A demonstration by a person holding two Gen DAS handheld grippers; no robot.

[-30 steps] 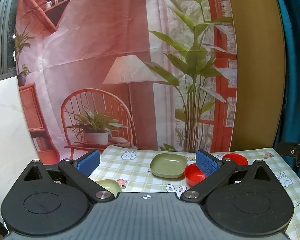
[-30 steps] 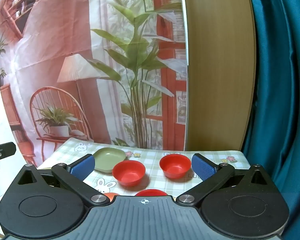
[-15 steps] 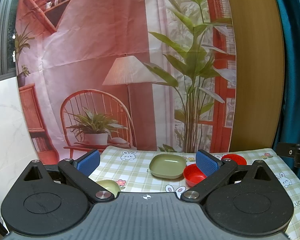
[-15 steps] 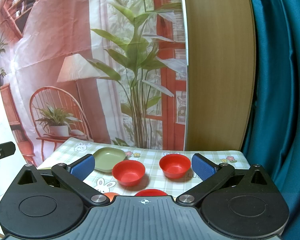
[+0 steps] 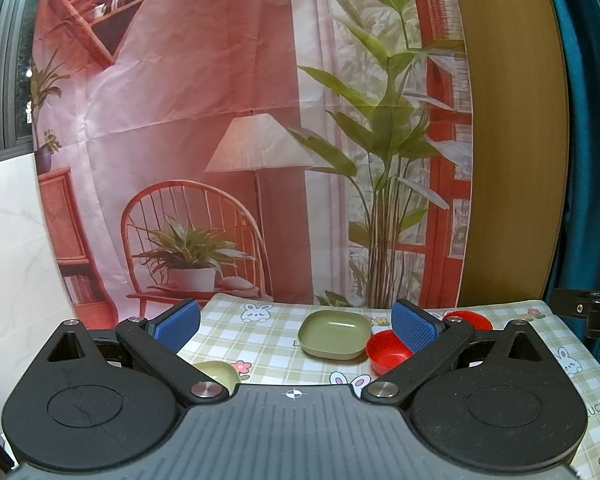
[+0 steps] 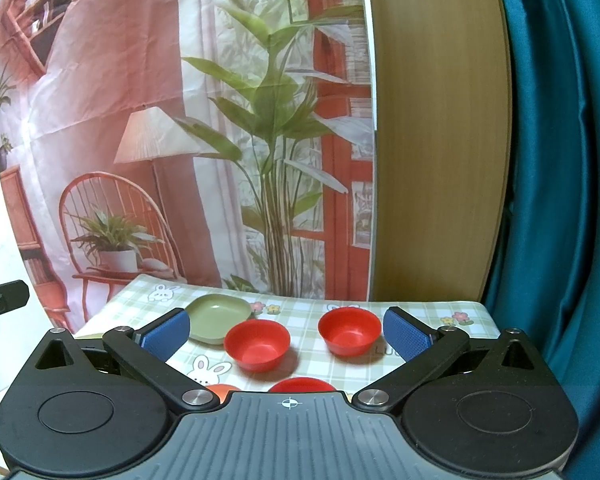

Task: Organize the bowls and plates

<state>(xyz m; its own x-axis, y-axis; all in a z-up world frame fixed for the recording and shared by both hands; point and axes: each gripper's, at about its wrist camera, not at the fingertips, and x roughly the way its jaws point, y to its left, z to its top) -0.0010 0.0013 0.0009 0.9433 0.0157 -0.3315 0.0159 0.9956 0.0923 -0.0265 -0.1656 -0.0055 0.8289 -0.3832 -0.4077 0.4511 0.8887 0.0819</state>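
A green square plate [image 5: 335, 334] lies at the far middle of the checked tablecloth [image 5: 268, 344]; it also shows in the right wrist view [image 6: 219, 317]. Two red bowls [image 6: 257, 344] [image 6: 349, 329] stand side by side. A third red dish [image 6: 302, 385] and an orange one [image 6: 220, 390] peek out at the near edge. A pale green bowl [image 5: 219, 373] sits near the left gripper's left finger. My left gripper [image 5: 296, 322] is open and empty above the table. My right gripper [image 6: 286, 332] is open and empty, with the two red bowls between its fingers in view.
A printed backdrop [image 5: 220, 120] hangs behind the table, with a wooden panel [image 6: 432, 140] and a teal curtain [image 6: 560, 160] to the right. A white marble wall [image 5: 12, 260] is to the left. The table's right edge [image 5: 580, 344] is near the curtain.
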